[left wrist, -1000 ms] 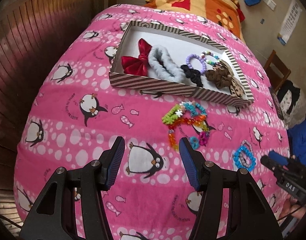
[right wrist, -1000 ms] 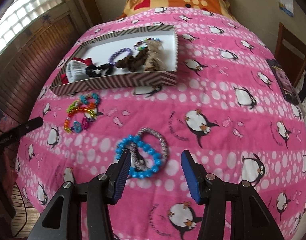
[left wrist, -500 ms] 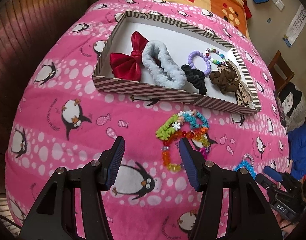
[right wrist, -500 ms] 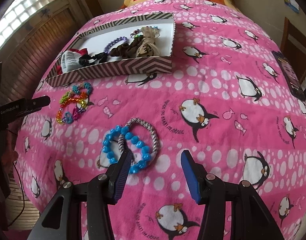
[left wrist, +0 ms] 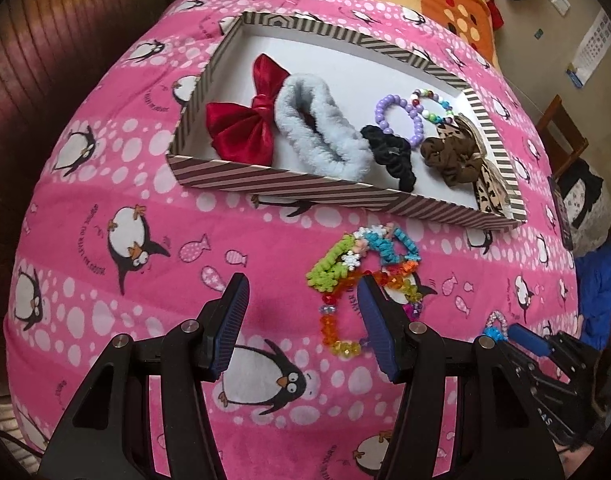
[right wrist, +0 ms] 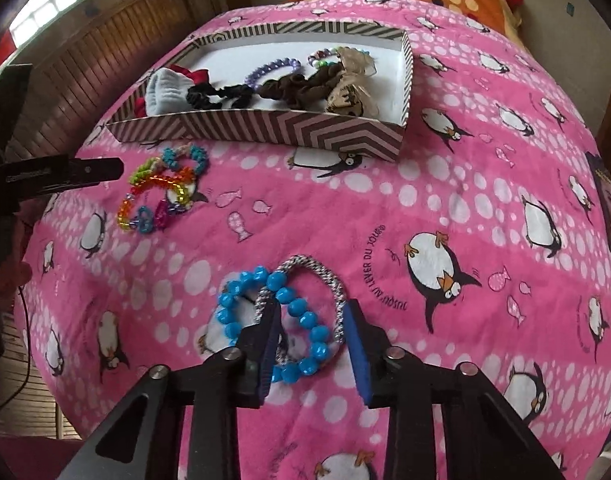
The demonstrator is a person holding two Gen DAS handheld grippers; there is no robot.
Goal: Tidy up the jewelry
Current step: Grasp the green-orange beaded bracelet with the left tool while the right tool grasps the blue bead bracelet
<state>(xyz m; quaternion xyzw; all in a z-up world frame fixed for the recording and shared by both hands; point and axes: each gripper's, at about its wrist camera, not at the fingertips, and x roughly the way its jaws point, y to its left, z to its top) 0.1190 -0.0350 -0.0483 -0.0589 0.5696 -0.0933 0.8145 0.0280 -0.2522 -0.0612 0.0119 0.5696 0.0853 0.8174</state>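
**Bracelets between the closing jaws**

Blue bead bracelet [right wrist: 273, 320] and silver braided band [right wrist: 305, 300] lie overlapped on the pink penguin blanket [right wrist: 425, 200] — the right gripper [right wrist: 309, 344] is closing around them, pads not yet pressing. Left gripper [left wrist: 301, 320] gapes wide beside the rainbow bracelets [left wrist: 361, 268], near the striped box [left wrist: 305, 188].

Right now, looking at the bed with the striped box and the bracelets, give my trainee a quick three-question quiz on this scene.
1. True or false: the red satin bow lies inside the striped box.
2. Which things lie between the fingers of the right gripper?
A. the blue bead bracelet and the silver braided bracelet
B. the black scrunchie
C. the purple bead bracelet
3. Where does the multicoloured bracelet pile lie: in the box or on the pink penguin blanket?

Key:
1. True.
2. A; the jaws are closing around them.
3. On the blanket, just in front of the box, by the open left gripper.
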